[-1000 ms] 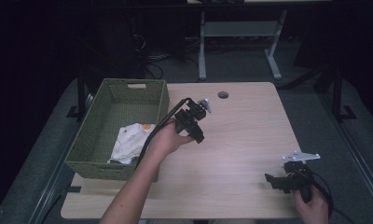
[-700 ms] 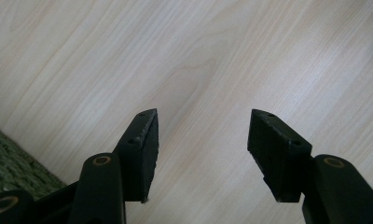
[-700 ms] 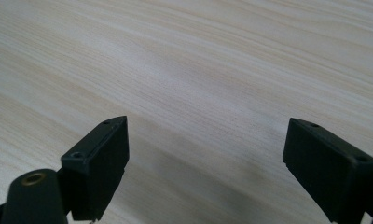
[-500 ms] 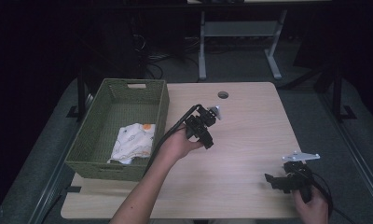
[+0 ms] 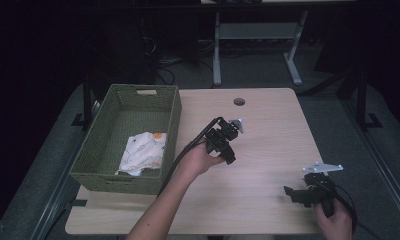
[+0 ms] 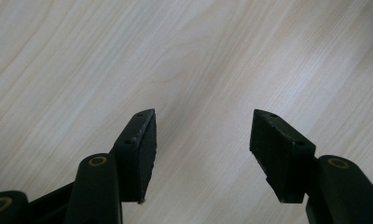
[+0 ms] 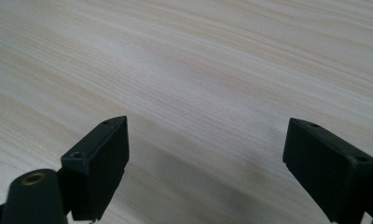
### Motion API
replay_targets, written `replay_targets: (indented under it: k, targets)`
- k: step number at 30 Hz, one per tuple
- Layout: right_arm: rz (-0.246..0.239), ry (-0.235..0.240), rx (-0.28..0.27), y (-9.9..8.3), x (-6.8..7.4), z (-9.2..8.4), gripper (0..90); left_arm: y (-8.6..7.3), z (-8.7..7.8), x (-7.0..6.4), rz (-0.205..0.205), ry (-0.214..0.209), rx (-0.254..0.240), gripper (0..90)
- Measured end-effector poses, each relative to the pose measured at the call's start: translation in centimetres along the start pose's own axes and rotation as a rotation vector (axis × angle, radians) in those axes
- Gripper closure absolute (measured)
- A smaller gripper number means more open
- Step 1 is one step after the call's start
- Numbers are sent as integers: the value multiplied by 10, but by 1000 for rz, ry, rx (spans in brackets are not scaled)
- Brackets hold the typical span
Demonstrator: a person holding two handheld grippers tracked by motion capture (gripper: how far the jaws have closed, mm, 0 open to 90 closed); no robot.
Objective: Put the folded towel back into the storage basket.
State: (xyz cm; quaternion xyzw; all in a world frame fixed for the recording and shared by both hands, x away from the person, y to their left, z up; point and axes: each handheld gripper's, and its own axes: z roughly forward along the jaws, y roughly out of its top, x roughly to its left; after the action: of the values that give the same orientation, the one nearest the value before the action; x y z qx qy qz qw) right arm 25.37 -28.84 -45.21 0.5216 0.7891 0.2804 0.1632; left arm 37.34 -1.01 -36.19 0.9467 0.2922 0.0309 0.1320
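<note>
My left gripper [image 5: 228, 156] is held over the middle of the wooden table [image 5: 273, 135], to the right of the basket, tilted down at the tabletop. In the left gripper view its jaws [image 6: 203, 114] stand open over bare wood; they have just been opening, with nothing between them. My right gripper [image 5: 290, 192] rests low near the front right corner, pointing left. In the right gripper view its jaws [image 7: 208, 122] are wide open, with only wood grain between them.
A green woven basket [image 5: 173, 107] stands at the table's left side, holding a crumpled white cloth [image 5: 142, 152] with an orange patch. A round cable hole [image 5: 239, 101] sits near the far edge. Dark floor and a desk frame lie beyond.
My left hand has carried its gripper to the right, away from the basket, and a little lower toward the table. The right gripper has stayed put.
</note>
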Motion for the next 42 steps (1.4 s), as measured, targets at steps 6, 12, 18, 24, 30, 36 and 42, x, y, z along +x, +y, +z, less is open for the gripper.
replay_targets:
  k: [6,12,18,24,30,36,42]
  targets:
    - [-2,2,2,0,0,0,142,1,6,-7,3,-9,3,403]
    - [1,1,1,0,0,0,142,1,14,-10,10,-14,4,399]
    - [-1,-1,4,0,1,0,142,-1,20,-14,5,-15,-8,388]
    - [-7,-1,2,0,1,1,142,-2,25,-19,7,-22,-12,382]
    - [-3,-2,5,0,1,1,142,-4,29,-23,9,-24,-18,379]
    - [-8,1,5,0,1,1,142,-6,32,-26,17,-33,-27,376]
    - [-9,1,5,0,1,2,142,-8,36,-30,18,-44,-35,370]
